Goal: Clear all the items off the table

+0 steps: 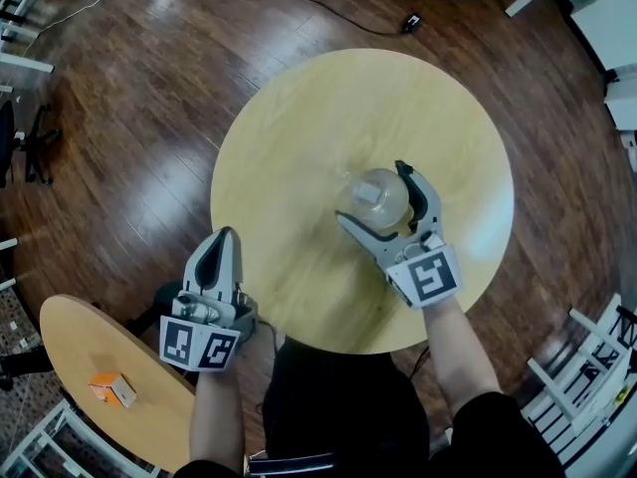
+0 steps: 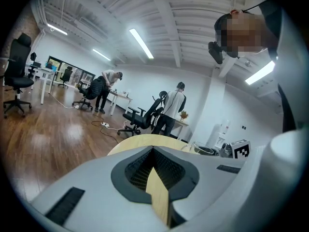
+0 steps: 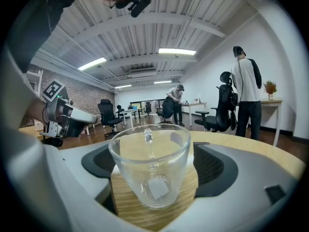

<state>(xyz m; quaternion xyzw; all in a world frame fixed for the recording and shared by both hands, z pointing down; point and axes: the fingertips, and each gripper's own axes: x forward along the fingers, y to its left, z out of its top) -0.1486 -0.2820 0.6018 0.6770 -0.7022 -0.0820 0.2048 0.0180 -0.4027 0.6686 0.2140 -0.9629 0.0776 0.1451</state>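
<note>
A clear glass cup [image 1: 376,195] stands upright on the round wooden table [image 1: 299,127], right of its middle. My right gripper [image 1: 373,193] reaches in from the near edge, open, one jaw on each side of the cup. In the right gripper view the glass cup [image 3: 149,170] fills the space between the dark pads [image 3: 215,170]; a thin gap shows at the right pad, and the wood shows beneath it. My left gripper [image 1: 224,237] hovers at the table's near left edge, shut and holding nothing. In the left gripper view its jaws meet at the tips.
A smaller round table [image 1: 90,366] at lower left carries an orange box [image 1: 111,388]. White frames [image 1: 582,371] stand at lower right and a cable [image 1: 328,8] lies on the dark wood floor. Office chairs [image 2: 140,120] and standing people [image 3: 246,93] are farther off.
</note>
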